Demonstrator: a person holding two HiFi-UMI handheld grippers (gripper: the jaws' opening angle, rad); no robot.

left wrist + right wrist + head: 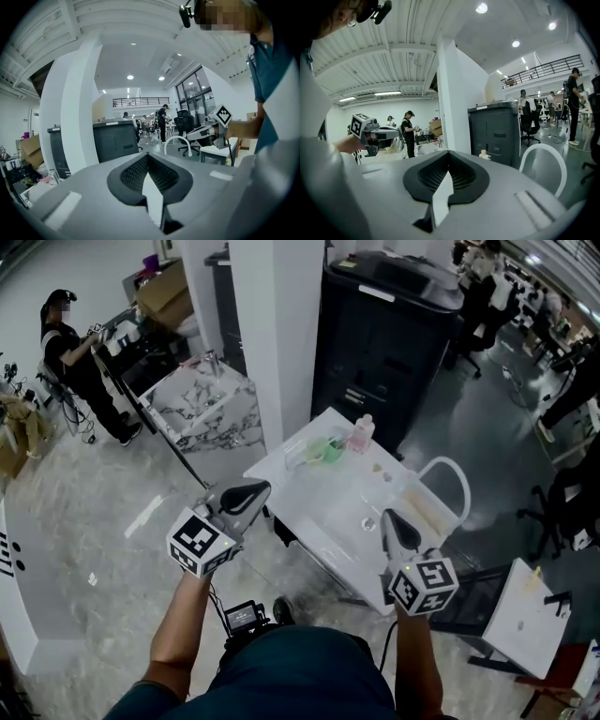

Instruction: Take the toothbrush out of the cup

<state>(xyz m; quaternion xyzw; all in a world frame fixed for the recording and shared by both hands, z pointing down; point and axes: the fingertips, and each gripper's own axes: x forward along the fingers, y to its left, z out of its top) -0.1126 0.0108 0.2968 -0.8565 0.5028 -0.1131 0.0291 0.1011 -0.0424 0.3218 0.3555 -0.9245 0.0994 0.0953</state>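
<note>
A small green cup (334, 451) stands at the far end of the white table (314, 507), beside a pink bottle (361, 434). The toothbrush is too small to make out in it. My left gripper (255, 489) is held in the air off the table's left edge, shut and empty. My right gripper (388, 517) hovers over the table's near right part, also shut with nothing in it. Both are well short of the cup. In each gripper view the jaws meet at the tips: left gripper (147, 156), right gripper (449, 157).
A white chair (452, 482) stands at the table's right side. Behind the table are a black cabinet (384, 329) and a white pillar (277, 334). A marble table (202, 401) and a person (73, 357) are at the far left. A small clear item (369, 522) lies on the table.
</note>
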